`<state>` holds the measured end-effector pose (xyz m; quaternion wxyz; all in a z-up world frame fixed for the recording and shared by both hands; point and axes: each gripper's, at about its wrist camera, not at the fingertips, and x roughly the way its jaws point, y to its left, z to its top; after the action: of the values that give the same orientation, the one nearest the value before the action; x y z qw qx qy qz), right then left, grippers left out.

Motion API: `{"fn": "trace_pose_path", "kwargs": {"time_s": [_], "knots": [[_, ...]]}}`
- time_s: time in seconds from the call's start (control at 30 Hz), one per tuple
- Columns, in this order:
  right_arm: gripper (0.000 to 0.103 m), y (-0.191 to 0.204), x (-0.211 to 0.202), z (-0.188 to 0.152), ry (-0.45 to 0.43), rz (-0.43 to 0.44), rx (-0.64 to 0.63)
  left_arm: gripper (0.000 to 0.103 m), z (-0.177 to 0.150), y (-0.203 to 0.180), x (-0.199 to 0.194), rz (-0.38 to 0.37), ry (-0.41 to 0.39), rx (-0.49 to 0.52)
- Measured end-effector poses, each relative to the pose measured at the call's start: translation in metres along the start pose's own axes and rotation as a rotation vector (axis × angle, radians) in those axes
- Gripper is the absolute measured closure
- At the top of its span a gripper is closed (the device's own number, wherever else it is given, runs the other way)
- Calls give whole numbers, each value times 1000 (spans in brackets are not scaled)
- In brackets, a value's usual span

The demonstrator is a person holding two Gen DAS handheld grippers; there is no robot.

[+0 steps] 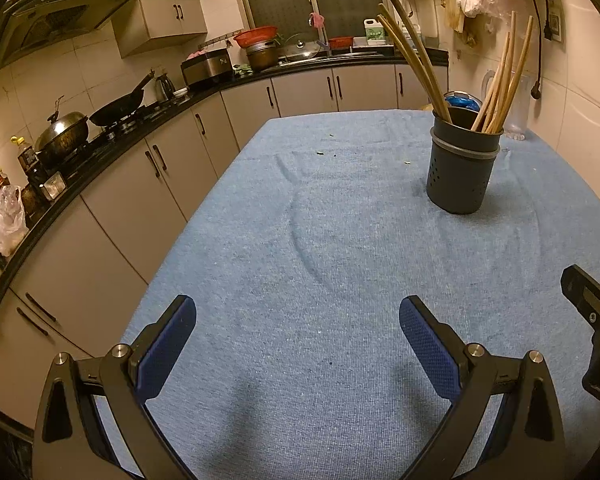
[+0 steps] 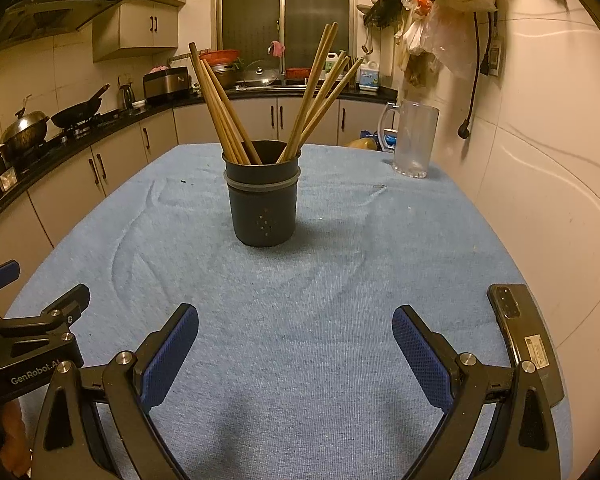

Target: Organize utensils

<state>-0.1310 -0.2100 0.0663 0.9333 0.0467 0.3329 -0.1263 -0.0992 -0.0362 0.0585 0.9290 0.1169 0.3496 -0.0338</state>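
A dark grey utensil holder (image 2: 263,204) stands upright on the blue tablecloth (image 2: 300,300), straight ahead in the right wrist view and at the far right in the left wrist view (image 1: 463,168). Several wooden chopsticks (image 2: 223,108) lean out of it in two bunches (image 1: 500,80). My left gripper (image 1: 297,316) is open and empty, low over the cloth, well short of the holder. My right gripper (image 2: 295,320) is open and empty, also short of the holder. The left gripper's body (image 2: 39,328) shows at the right view's left edge.
A black phone (image 2: 524,340) lies on the cloth by my right gripper's right finger. A clear plastic jug (image 2: 414,140) stands at the table's far right by the wall. A kitchen counter (image 1: 99,152) with pans runs along the left.
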Motion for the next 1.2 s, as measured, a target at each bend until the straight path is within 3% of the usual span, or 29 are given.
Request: {"fn": "trace_pose_path", "kwargs": {"time_s": [1.2], "knots": [[4,4,8,-5,27,-13,-22,2,-5,3,2,-9,12,-5]]}}
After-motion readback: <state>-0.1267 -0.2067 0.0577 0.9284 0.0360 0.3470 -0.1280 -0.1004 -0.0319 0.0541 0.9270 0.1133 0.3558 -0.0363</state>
